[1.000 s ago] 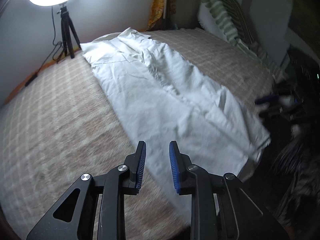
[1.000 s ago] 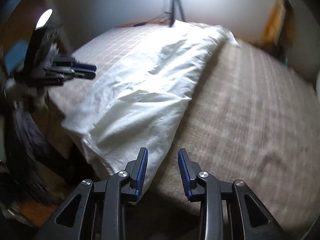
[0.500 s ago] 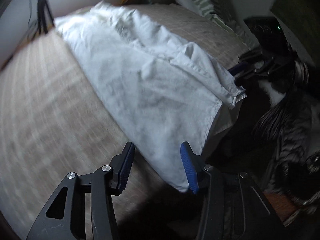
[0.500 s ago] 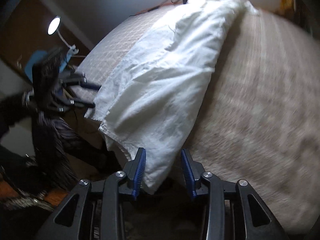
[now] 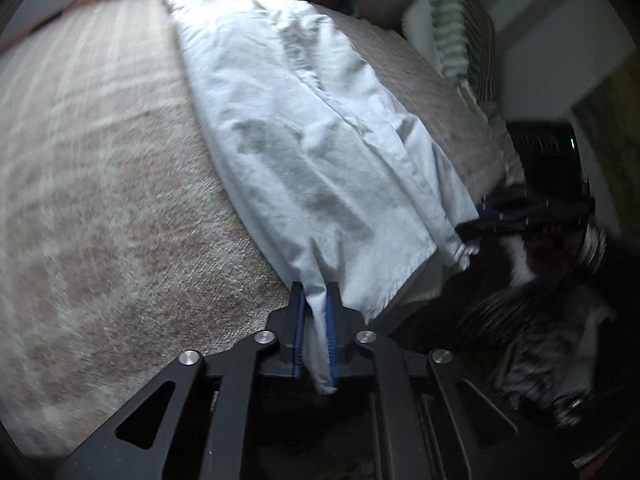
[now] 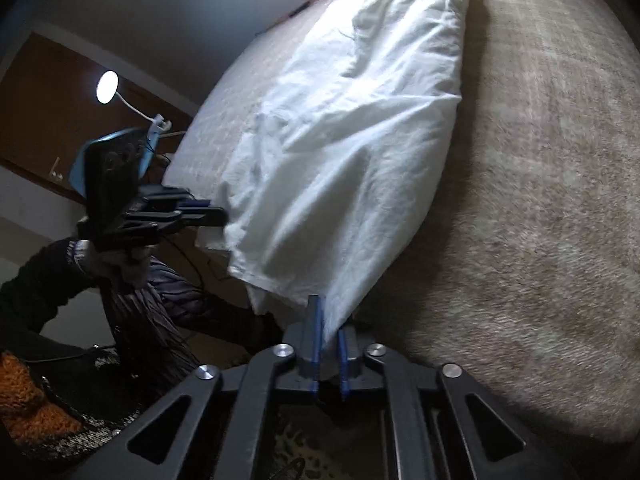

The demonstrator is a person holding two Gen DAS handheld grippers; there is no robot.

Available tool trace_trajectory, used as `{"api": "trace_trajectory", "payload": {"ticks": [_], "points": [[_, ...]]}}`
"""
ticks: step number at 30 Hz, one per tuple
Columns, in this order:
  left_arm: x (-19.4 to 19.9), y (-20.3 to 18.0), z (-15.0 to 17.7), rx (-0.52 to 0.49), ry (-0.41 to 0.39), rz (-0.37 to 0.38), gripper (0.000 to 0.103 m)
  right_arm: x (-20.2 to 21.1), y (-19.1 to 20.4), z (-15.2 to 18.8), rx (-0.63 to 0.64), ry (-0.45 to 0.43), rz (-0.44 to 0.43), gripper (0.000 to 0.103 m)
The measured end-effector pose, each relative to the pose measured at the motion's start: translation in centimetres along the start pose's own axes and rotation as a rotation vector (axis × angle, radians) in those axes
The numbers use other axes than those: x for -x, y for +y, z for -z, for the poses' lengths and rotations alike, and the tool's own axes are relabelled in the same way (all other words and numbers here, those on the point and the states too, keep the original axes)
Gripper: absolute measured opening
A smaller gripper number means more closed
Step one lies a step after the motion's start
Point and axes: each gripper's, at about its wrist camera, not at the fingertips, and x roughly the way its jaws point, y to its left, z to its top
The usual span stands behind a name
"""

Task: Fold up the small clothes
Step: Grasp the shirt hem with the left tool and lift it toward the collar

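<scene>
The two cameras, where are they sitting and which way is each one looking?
Left wrist view: sits on the left gripper, looking down along it over the white cloth on the bed; the right gripper shows at the side.
Right wrist view: sits on the right gripper, looking down over the same cloth; a sleeve and the left gripper show.
Shared: cloth, bed, each gripper shut on a near corner.
</scene>
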Motion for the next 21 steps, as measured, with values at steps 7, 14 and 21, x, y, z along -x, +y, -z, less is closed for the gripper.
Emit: {"api": "trace_trajectory", "payload": {"ticks": [7, 14, 21], "points": [[2.6, -1.0, -1.4, 0.024, -0.101, 0.115, 0.003, 2.5, 1.5, -1.5, -0.024, -0.122, -0.090, 0.001], [5.3, -2.2, -6.3, 0.014, -0.238, 0.204, 0.002, 5.2, 4.0, -4.5, 0.011, -0.254, -0.131, 0.001], [6.3, -0.8, -12.0, 0.049, -0.356, 0.234, 0.002, 7.9, 3.9, -9.4, 0.007, -0.376, -0.119, 0.001]]}}
